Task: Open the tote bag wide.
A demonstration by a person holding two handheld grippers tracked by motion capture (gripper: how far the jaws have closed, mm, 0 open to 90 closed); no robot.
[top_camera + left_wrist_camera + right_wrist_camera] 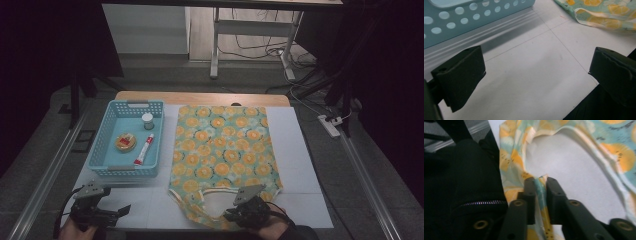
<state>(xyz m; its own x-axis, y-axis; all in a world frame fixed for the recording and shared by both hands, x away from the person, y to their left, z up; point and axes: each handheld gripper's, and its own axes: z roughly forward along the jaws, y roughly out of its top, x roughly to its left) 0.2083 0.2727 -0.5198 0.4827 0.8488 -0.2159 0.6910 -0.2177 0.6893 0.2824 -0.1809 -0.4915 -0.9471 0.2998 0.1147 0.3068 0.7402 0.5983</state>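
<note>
Two hand-held grippers sit at your near edge of the bench (pixel 300 150), and the scene reads across from the basket side to the bag side.

Far left on the white mat stands the pale blue basket (pixel 100 150). Inside it you have a small white-capped jar (pixel 147 120) toward the back, a round yellow tin (pixel 125 142) near the middle, and a red-and-white tube (pixel 143 150) lying lengthwise just beside the tin.

Below the basket's near wall, your left hand-held gripper (pixel 120 211) rests low over bare mat. In the left gripper view its jaws stand wide apart with nothing between them, so it is released; the basket's perforated wall (pixel 461 15) lies just ahead of it.

To the right of the basket, the orange-and-teal patterned bag (pixel 222 145) lies flat, its mouth and handle loop (pixel 212 207) turned toward you.

Your right hand-held gripper (pixel 231 216) is at that handle loop, at the bag's near end. In the right gripper view the two black jaws are clenched on a fold of the handle fabric (pixel 539 187), the strip pinched upright between the pads. A dark sleeve with a zip (pixel 474 205) lies close at that view's left.
</note>
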